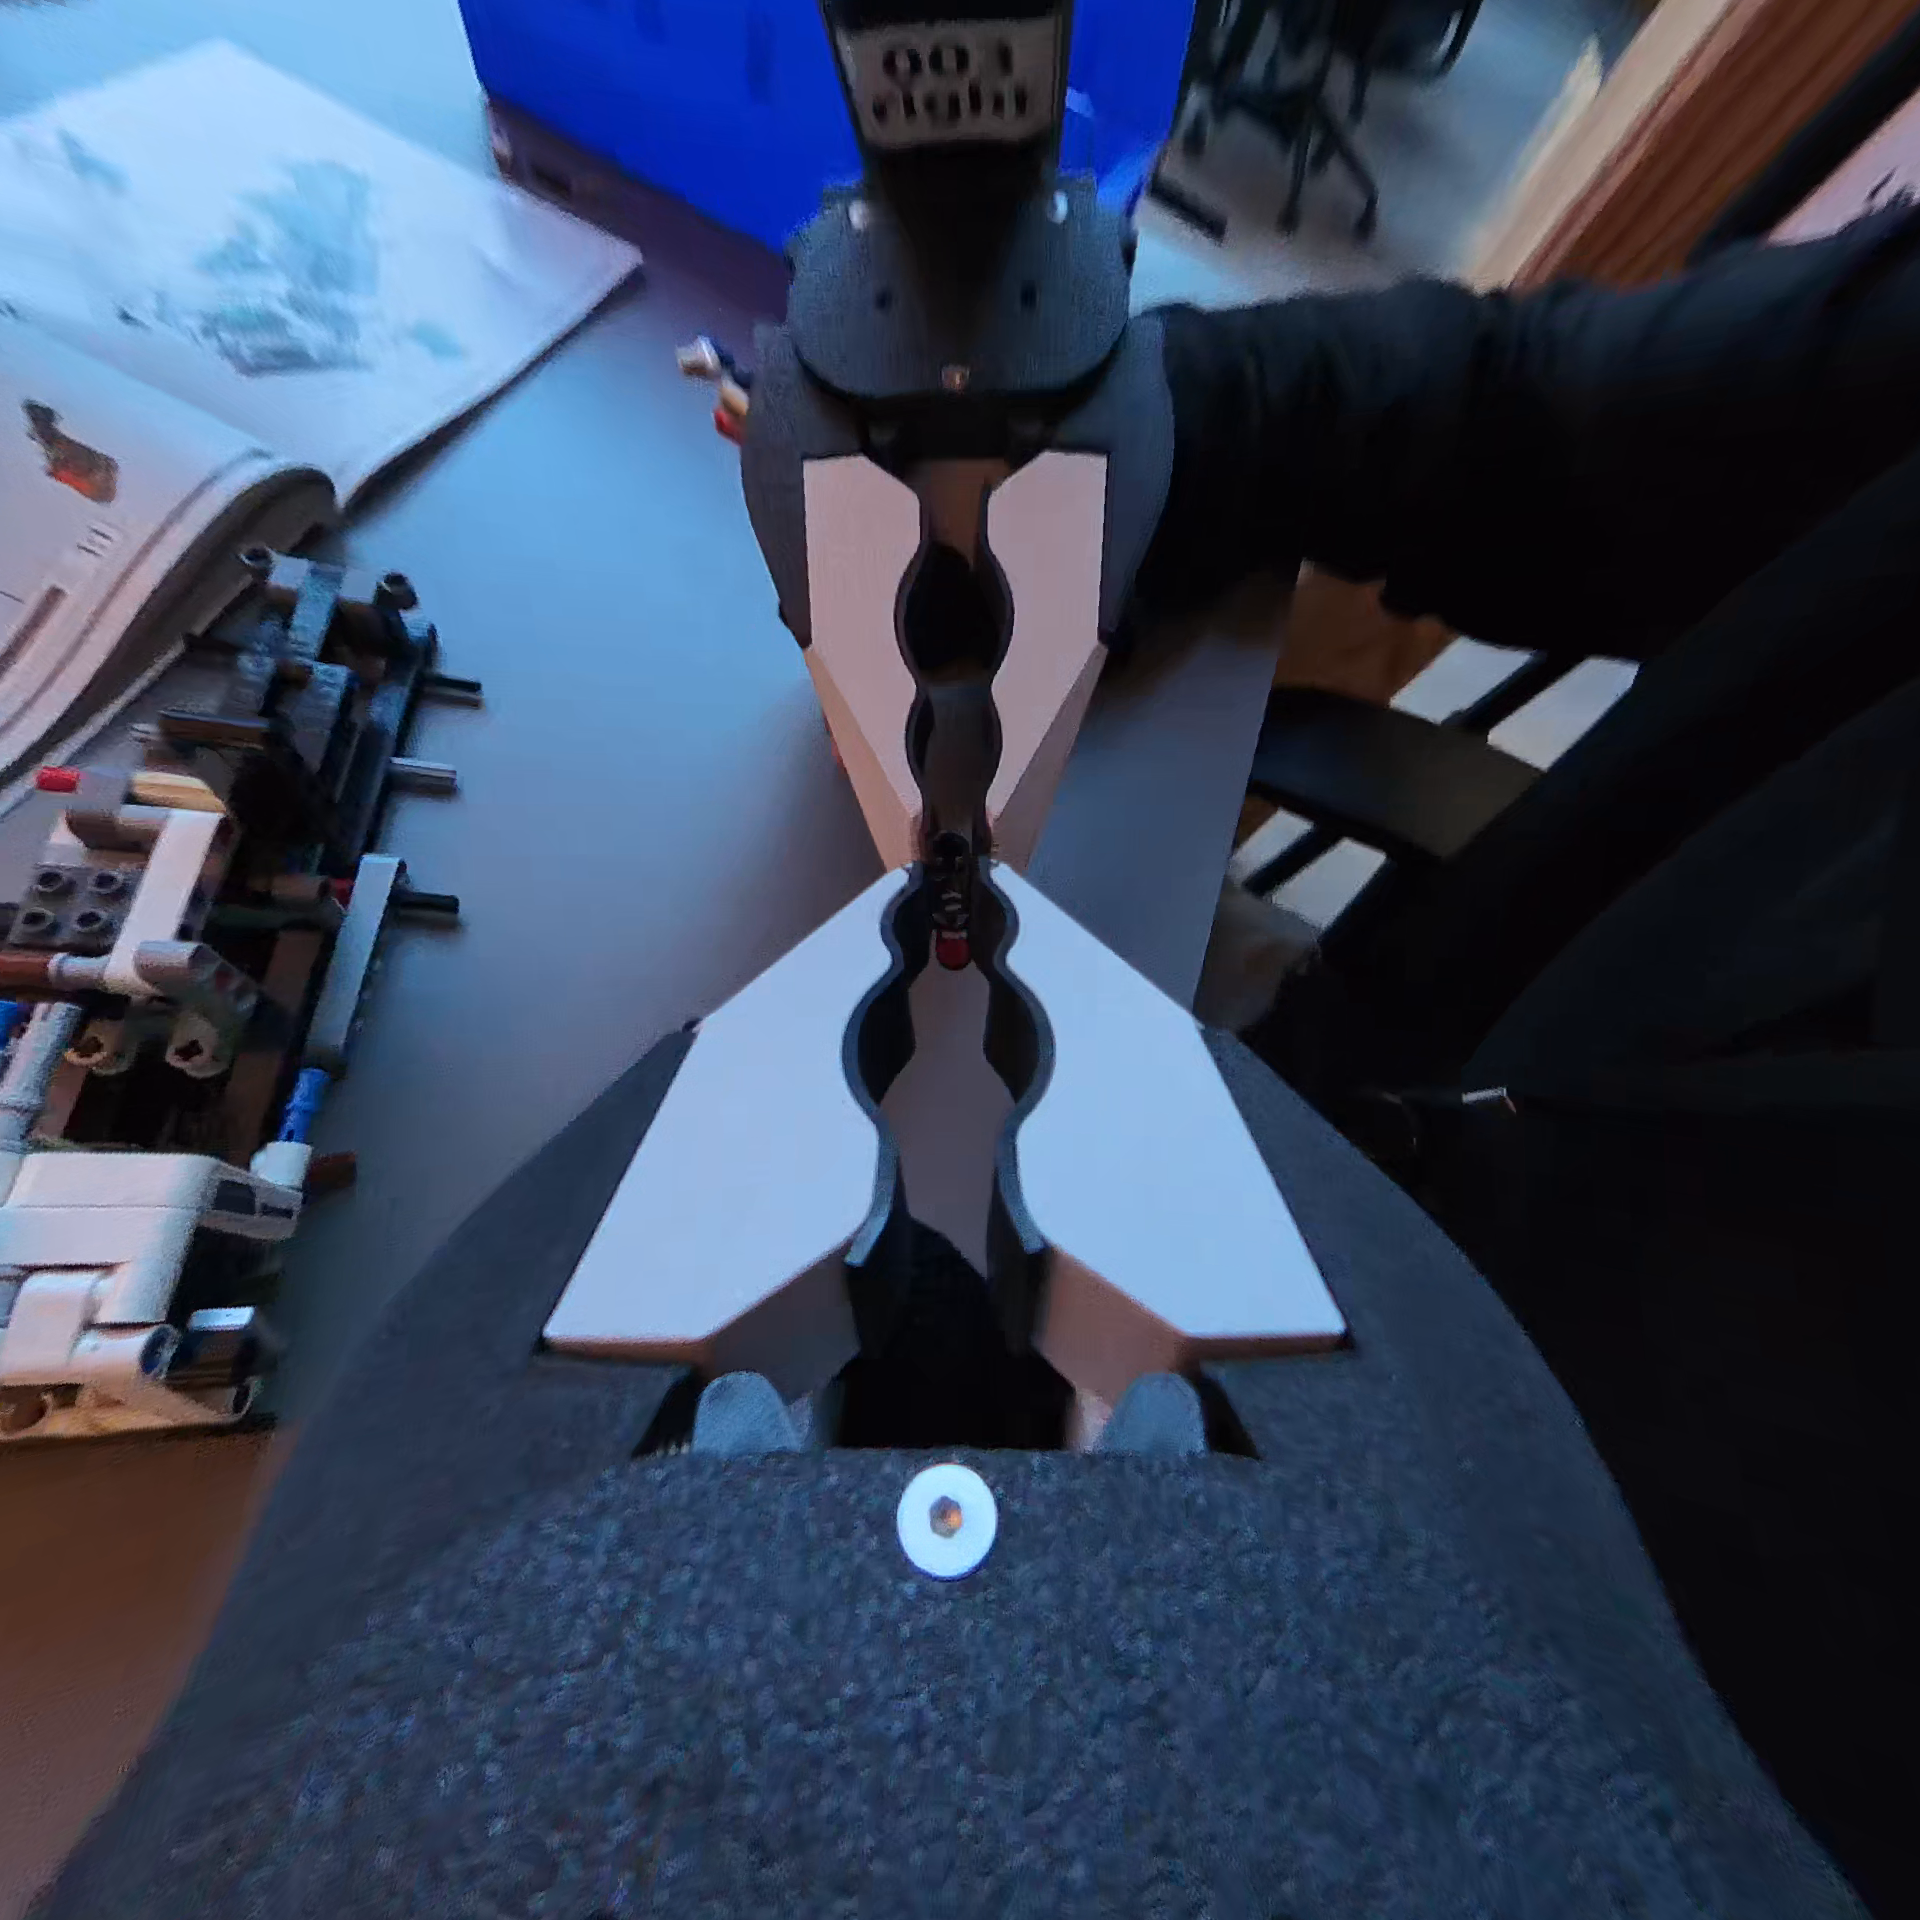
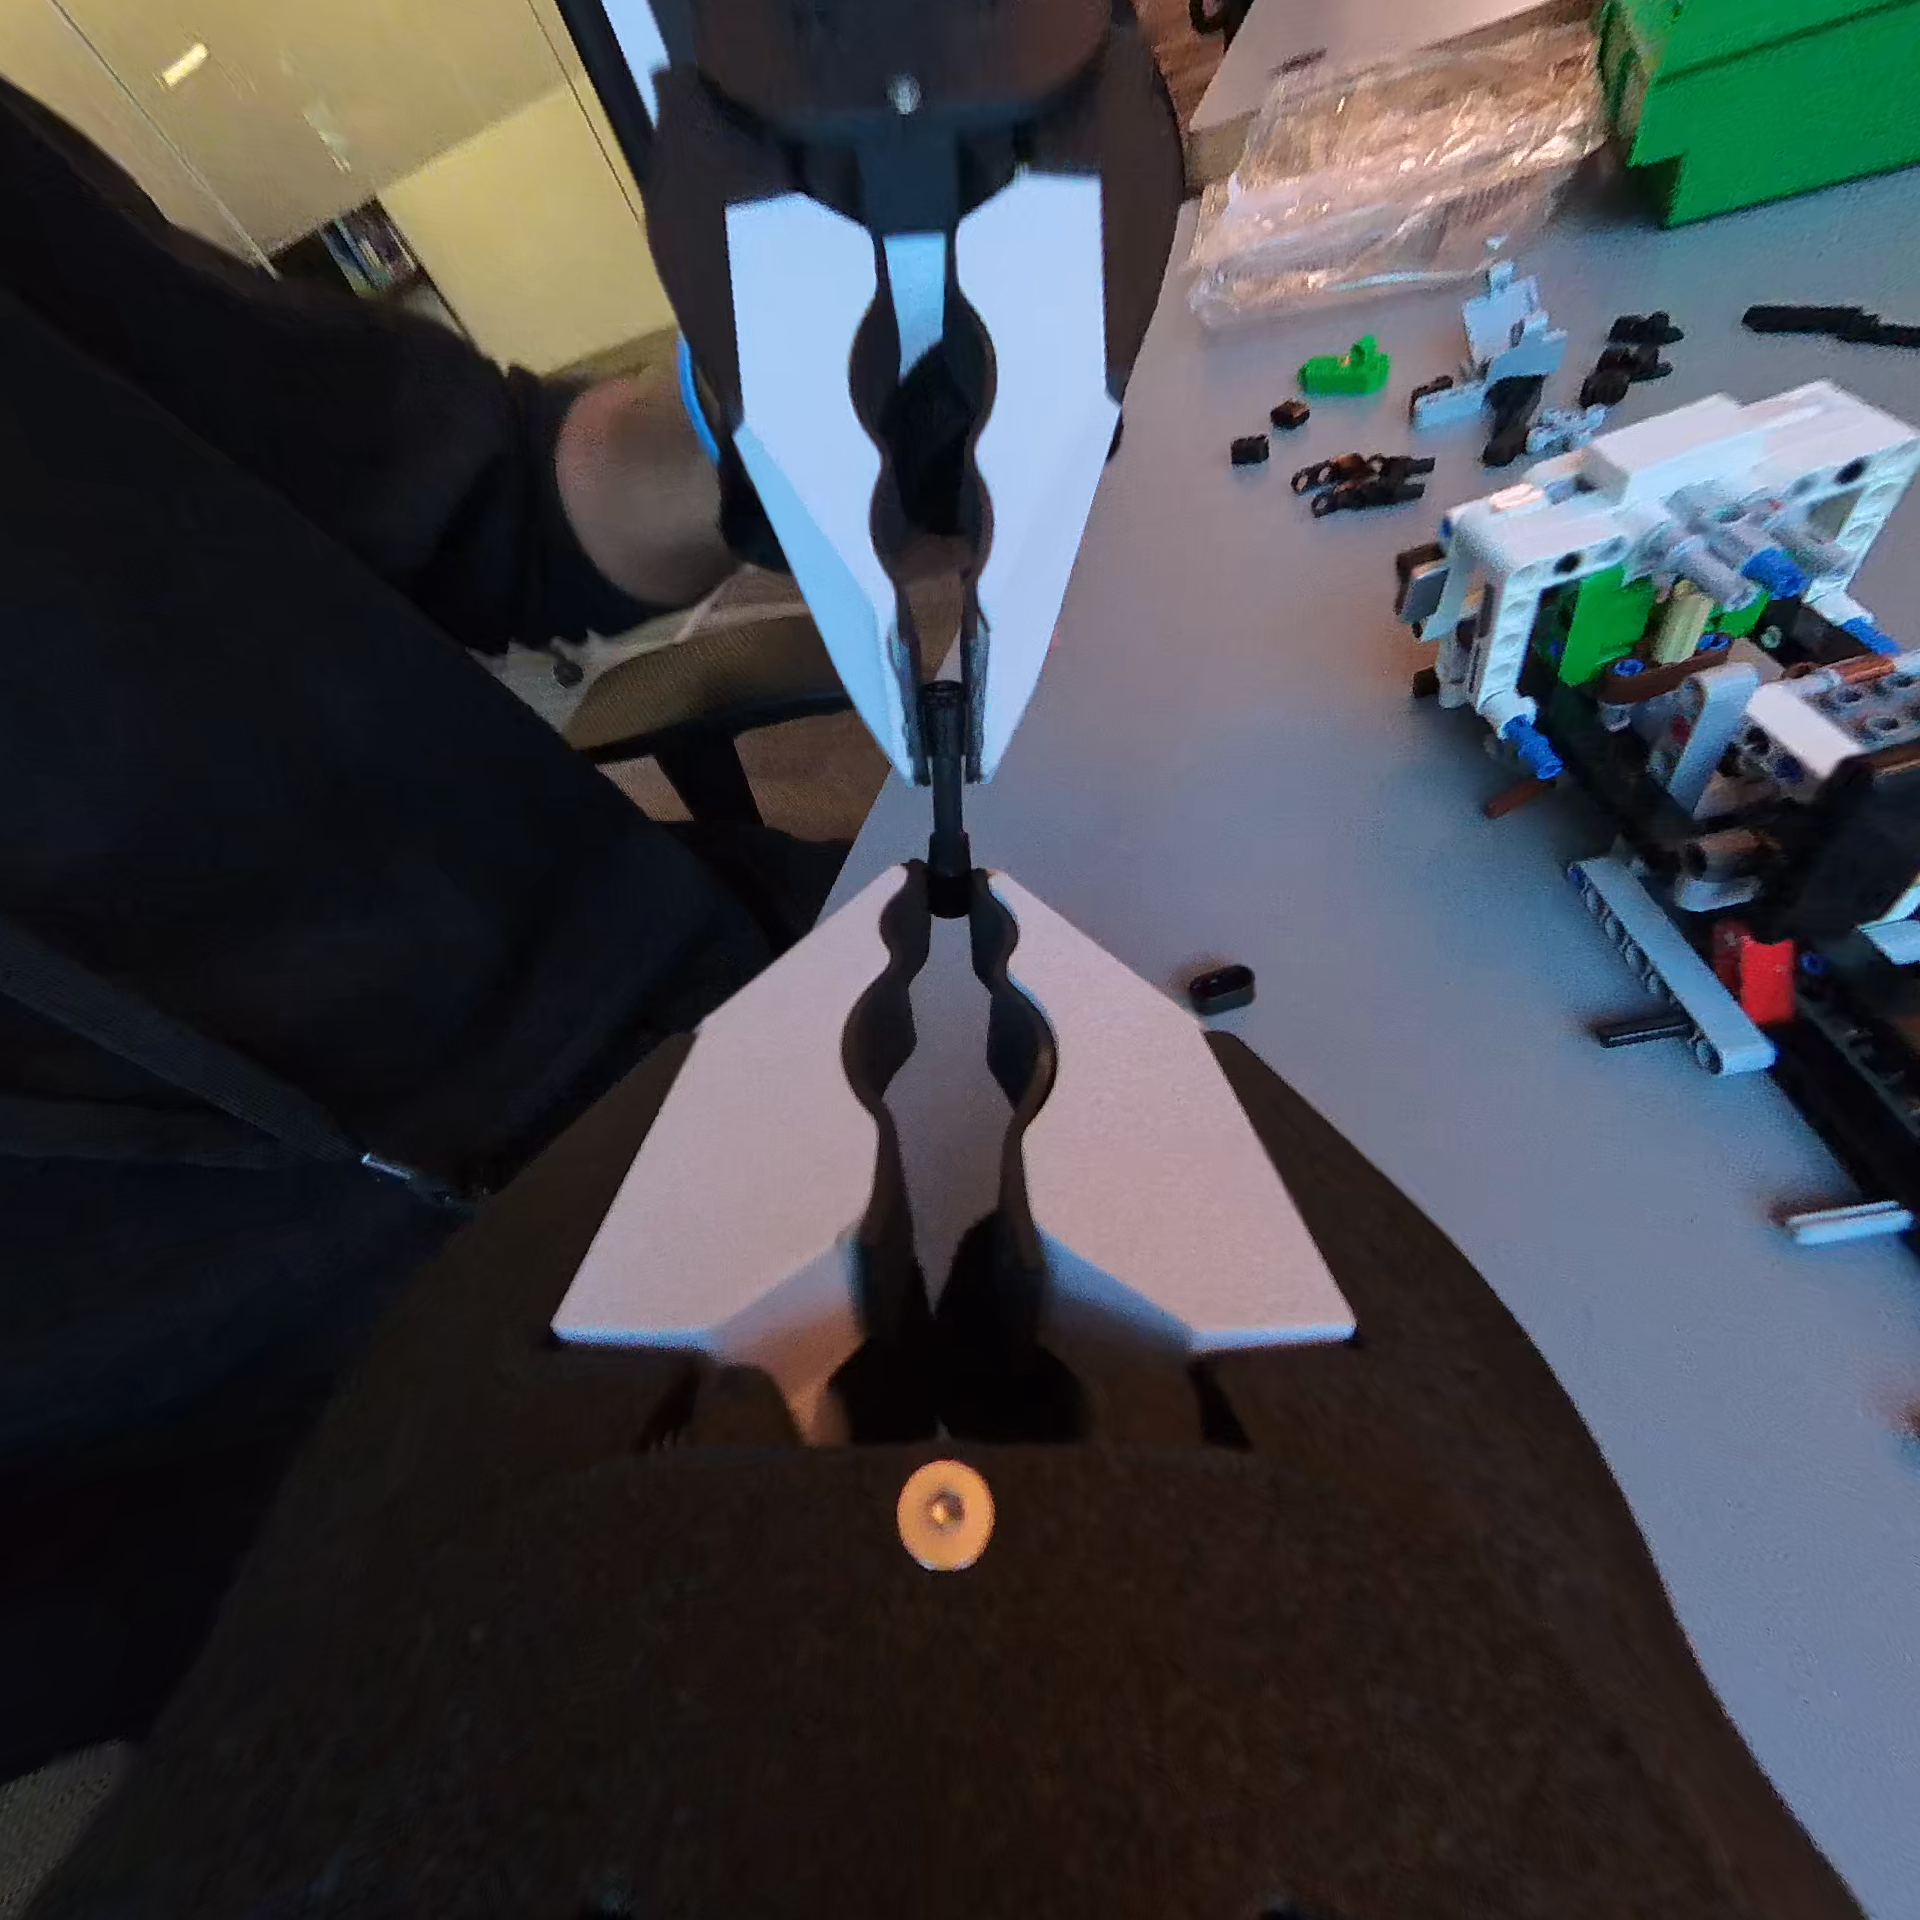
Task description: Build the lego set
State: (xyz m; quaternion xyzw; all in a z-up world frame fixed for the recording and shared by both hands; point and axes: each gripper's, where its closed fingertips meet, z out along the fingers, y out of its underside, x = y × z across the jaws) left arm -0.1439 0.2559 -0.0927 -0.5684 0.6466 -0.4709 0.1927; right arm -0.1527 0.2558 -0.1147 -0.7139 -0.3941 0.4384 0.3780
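My two grippers meet tip to tip above the grey table's edge. In the right wrist view my right gripper [image 2: 948, 885] is shut on the thicker lower end of a thin black axle piece [image 2: 945, 821]. My left gripper [image 2: 943, 764] faces it and is shut on the other end. In the left wrist view my left gripper [image 1: 951, 883] pinches the same dark piece [image 1: 951, 914], which shows a red bit at its near end, and my right gripper [image 1: 951, 847] touches it from the far side. The half-built white, grey and green lego model [image 2: 1683, 665] lies on the table, also in the left wrist view [image 1: 156, 987].
An open instruction booklet [image 1: 260, 260] and a blue bin [image 1: 665, 104] lie beyond the model. Loose black and grey parts [image 2: 1351, 478], a green piece [image 2: 1340, 369], a small black link [image 2: 1221, 985], plastic bags [image 2: 1403, 166] and a green box [image 2: 1766, 104] are on the table [image 2: 1299, 831]. A person in black sits close by. Less than 4 cm separates the two grippers' tips. From the right gripper's tips to the small black link [image 2: 1221, 985] is close to 8 cm.
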